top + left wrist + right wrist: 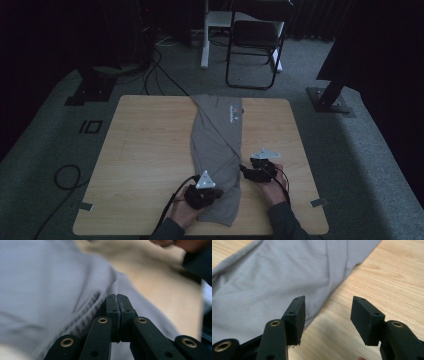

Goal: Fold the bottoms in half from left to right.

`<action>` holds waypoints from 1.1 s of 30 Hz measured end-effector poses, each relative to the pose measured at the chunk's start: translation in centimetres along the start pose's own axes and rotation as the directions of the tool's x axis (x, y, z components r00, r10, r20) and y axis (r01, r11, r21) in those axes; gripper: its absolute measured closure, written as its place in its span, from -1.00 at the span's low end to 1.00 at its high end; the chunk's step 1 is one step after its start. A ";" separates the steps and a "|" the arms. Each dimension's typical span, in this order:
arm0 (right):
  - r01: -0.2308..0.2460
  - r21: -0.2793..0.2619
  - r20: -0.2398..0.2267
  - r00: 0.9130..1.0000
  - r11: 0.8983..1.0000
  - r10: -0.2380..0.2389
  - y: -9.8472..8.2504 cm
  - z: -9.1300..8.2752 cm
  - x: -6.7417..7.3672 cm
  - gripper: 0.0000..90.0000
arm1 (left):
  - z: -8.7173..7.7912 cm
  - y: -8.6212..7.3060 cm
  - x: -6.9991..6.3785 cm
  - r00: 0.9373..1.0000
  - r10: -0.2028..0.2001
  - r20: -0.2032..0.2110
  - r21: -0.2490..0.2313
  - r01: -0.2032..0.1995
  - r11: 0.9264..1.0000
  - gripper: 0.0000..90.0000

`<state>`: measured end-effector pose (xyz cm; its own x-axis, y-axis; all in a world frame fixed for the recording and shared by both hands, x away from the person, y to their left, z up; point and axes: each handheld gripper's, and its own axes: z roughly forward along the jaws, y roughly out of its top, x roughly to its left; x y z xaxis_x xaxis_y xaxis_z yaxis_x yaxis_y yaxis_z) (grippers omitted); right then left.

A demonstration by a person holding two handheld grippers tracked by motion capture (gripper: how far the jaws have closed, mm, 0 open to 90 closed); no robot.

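**Two hand-held grippers at a folded grey garment on a wooden table**

A grey garment (216,150), folded into a long narrow strip, lies down the middle of a light wooden table (145,150), running from the 12 o'clock edge toward the 6 o'clock edge. A small white print sits near its far end.

The left gripper (212,196) rests on the garment's near end, at about 6 o'clock on the table. In the left gripper view its jaws are pressed together, pads meeting over grey cloth beside a ribbed hem; whether any fabric is caught between them cannot be told, and the picture is blurred.

The right gripper (245,172) sits just beside the garment's edge at about 5 o'clock. In the right gripper view its jaws stand spread apart over bare wood, nothing between them, the cloth edge just beside one jaw.
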<state>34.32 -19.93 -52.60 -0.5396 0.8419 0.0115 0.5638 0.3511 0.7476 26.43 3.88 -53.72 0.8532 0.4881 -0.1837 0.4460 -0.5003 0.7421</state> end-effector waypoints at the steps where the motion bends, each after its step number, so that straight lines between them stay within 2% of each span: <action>1: 0.006 -0.005 -0.002 1.000 1.000 -0.006 0.0 -0.3 0.2 0.01 | 0.2 -0.2 -0.5 1.000 0.012 0.014 0.005 -0.012 1.000 0.95; 2: 0.007 -0.009 -0.005 1.000 1.000 -0.007 -0.1 -0.6 0.3 0.01 | 0.3 -0.4 -0.9 0.999 0.014 0.030 0.003 -0.014 1.000 0.84; 4: 0.005 -0.015 -0.022 1.000 1.000 -0.006 -0.3 -1.1 0.7 0.01 | -0.1 -0.6 -1.3 0.999 0.025 0.034 -0.018 -0.024 1.000 0.54; 7: 0.017 -0.010 -0.060 0.998 1.000 -0.017 -0.9 -1.6 1.6 0.02 | -2.2 -0.7 -0.9 0.999 0.006 0.031 -0.102 -0.003 0.995 0.45; 9: 0.027 0.002 -0.085 0.996 1.000 -0.027 -1.4 -1.6 2.2 0.03 | -3.7 -0.6 0.0 1.000 -0.011 -0.017 -0.147 0.008 0.989 0.43; 10: 0.032 0.011 -0.095 0.995 0.999 -0.031 -1.6 -1.5 2.6 0.03 | -4.2 -0.6 0.6 0.998 -0.026 -0.055 -0.153 0.018 0.988 0.43; 11: 0.036 0.021 -0.106 0.994 0.999 -0.034 -1.9 -1.4 2.9 0.05 | -4.4 -0.7 1.4 0.993 -0.042 -0.106 -0.139 0.027 0.990 0.44; 12: 0.041 0.029 -0.115 0.993 0.999 -0.037 -2.1 -1.2 3.3 0.06 | -4.4 -0.8 2.1 0.986 -0.057 -0.156 -0.116 0.039 0.993 0.47; 13: 0.054 0.041 -0.119 0.992 0.998 -0.048 -2.2 -1.0 3.7 0.06 | -4.1 -0.9 2.8 0.981 -0.059 -0.184 -0.089 0.043 0.995 0.49; 15: 0.089 0.069 -0.115 0.990 0.994 -0.080 -2.4 -0.4 4.3 0.08 | -3.0 -1.3 4.1 0.978 -0.076 -0.192 -0.035 0.071 0.997 0.51; 17: 0.113 0.099 -0.096 0.990 0.989 -0.103 -2.6 0.3 4.7 0.11 | -1.8 -1.7 4.7 0.977 -0.078 -0.199 0.011 0.082 0.997 0.53; 18: 0.111 0.086 -0.108 0.989 0.990 -0.102 -2.6 0.5 4.5 0.12 | -1.2 -1.8 4.8 0.977 -0.078 -0.199 0.016 0.083 0.996 0.53; 19: 0.111 0.084 -0.111 0.989 0.990 -0.102 -2.4 0.7 4.3 0.12 | -1.0 -1.8 5.0 0.978 -0.093 -0.186 -0.003 0.094 0.996 0.54; 20: 0.113 0.078 -0.102 0.989 0.990 -0.105 -2.3 0.9 4.1 0.12 | -0.8 -1.6 5.1 0.977 -0.113 -0.183 -0.016 0.112 0.994 0.55; 25: 0.091 0.067 -0.075 0.994 0.994 -0.086 -1.3 2.1 2.4 0.13 | 0.5 -0.3 6.1 0.969 -0.152 -0.193 -0.035 0.148 0.988 0.56; 28: 0.087 0.067 -0.054 0.995 0.994 -0.083 -0.8 2.6 1.7 0.13 | 0.9 0.0 6.3 0.968 -0.155 -0.197 -0.039 0.150 0.988 0.57; 29: 0.076 0.069 -0.035 0.997 0.995 -0.074 -0.4 2.9 1.0 0.14 | 1.9 1.1 7.0 0.964 -0.165 -0.208 -0.047 0.159 0.986 0.56; 33: 0.045 0.091 -0.014 0.999 0.995 -0.043 0.0 3.1 -0.1 0.15 | 2.6 2.0 7.5 0.962 -0.164 -0.220 -0.037 0.160 0.986 0.48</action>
<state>36.33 -18.75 -54.66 -0.5721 0.8201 -0.0119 0.5938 0.4241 0.6838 34.44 4.70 -55.26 0.6881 0.7085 -0.1569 0.5662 -0.3890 0.7267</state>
